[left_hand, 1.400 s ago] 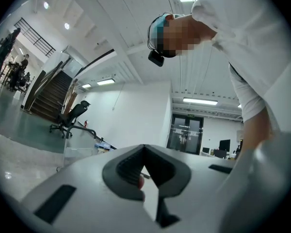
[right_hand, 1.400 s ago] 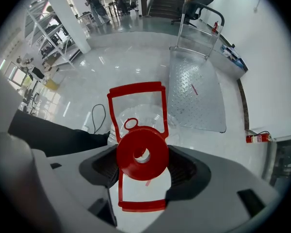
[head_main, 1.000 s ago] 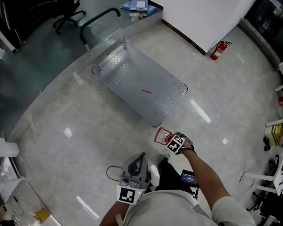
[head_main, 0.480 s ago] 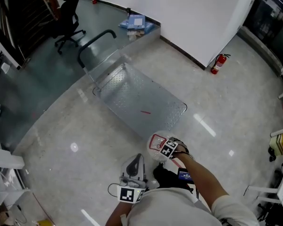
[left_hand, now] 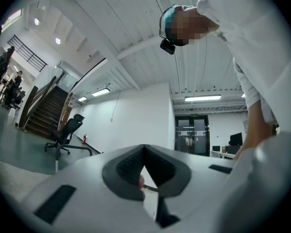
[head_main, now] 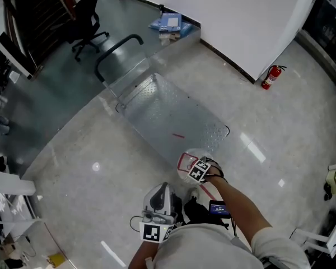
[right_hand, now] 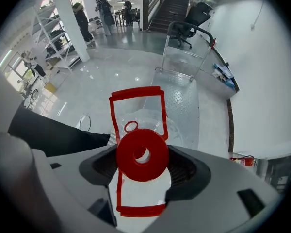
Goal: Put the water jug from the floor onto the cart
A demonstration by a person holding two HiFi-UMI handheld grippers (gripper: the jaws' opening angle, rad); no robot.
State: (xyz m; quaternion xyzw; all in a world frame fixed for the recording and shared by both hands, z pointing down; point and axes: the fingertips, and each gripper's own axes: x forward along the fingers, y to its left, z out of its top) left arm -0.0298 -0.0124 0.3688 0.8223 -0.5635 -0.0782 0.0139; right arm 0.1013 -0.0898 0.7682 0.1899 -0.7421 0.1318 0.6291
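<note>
The water jug [head_main: 186,161] is clear plastic with a red cap [right_hand: 153,166] and a red handle frame. It hangs at the near edge of the metal cart [head_main: 162,116], right in front of me. My right gripper [head_main: 193,167] is shut on the jug's neck; in the right gripper view the cap fills the space between its jaws [right_hand: 141,161]. The cart's steel deck [right_hand: 182,96] lies just beyond the jug. My left gripper [head_main: 159,198] is held close to my body with its jaws [left_hand: 144,164] shut on nothing, pointing out across the room.
The cart's black push handle [head_main: 115,46] is at its far end. Beyond stand an office chair [head_main: 89,15], a blue stack of items [head_main: 171,22] by the white wall, and a fire extinguisher [head_main: 273,76]. Shelving [right_hand: 53,28] stands to the left.
My right gripper has carried the jug from beside the cart's near corner up to the cart's near edge. I have stepped closer to the cart. The left gripper stayed by my body.
</note>
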